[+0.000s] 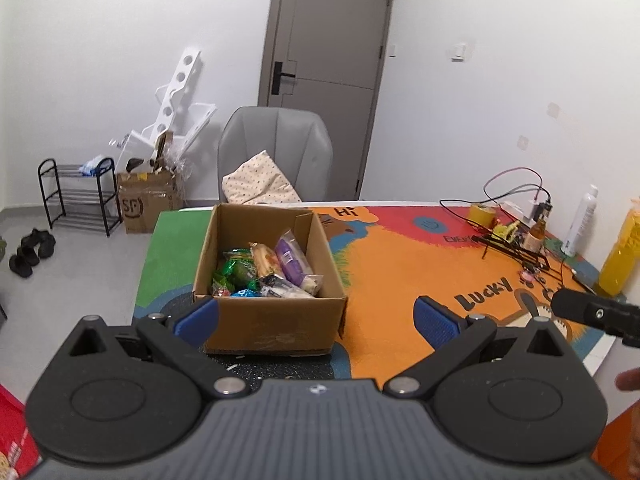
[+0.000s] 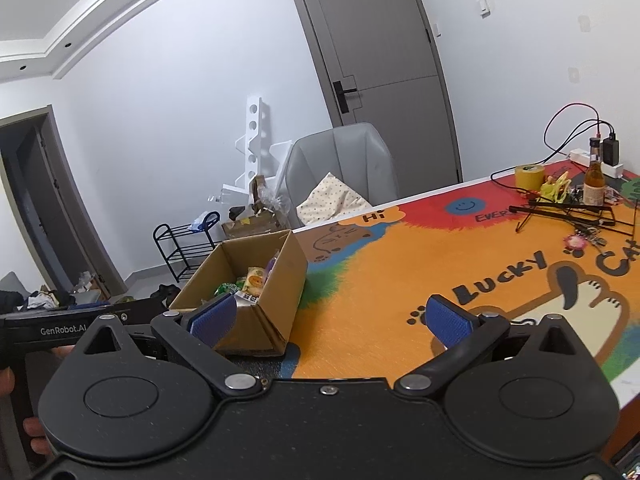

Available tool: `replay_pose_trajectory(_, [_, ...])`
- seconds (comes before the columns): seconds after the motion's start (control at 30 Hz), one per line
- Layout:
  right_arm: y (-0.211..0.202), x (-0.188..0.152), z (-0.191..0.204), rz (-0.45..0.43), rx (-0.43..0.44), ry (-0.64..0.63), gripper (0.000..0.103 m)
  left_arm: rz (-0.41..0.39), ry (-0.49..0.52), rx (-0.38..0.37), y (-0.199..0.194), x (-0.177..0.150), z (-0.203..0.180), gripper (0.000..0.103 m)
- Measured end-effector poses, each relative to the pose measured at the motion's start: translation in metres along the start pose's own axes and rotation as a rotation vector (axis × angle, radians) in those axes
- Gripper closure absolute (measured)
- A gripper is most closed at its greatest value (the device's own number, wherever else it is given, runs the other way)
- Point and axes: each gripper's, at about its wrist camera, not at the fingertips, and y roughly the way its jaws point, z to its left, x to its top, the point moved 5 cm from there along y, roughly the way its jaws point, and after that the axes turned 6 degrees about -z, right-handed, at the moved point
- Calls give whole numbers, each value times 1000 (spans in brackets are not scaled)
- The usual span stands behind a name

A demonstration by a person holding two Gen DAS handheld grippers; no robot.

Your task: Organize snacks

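Both grippers, left gripper [image 1: 316, 316] and right gripper [image 2: 344, 318], stand wide apart, gripping nothing. Snacks [image 1: 266, 270] fill the cardboard box [image 1: 276, 326] on the colourful table mat [image 1: 400, 280], at twelve o'clock from the left gripper and ten o'clock from the right.

Left gripper [image 1: 316, 316] wide open, blue pads spread, nothing between them, tipped slightly downward. Right gripper [image 2: 330, 318] also gaping, empty, showing at three o'clock from the left's view. Bare fingers [image 2: 30, 426] grip at nine o'clock.
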Motion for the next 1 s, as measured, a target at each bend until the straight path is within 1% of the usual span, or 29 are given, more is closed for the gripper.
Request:
replay_pose_trajectory(0.27, [-27,6,-2,-13,39,-53,0,24,41,-14,-15,-3,-22,0])
replay_pose_trajectory(0.47, [-34,10,-4,-21,38,-55,0,23,58,-15,-23,-2,-29,0])
replay_pose_trajectory(1.0, [-37,8,-2,-4,38,-70,0,26,37,-18,-25,-2,-25,0])
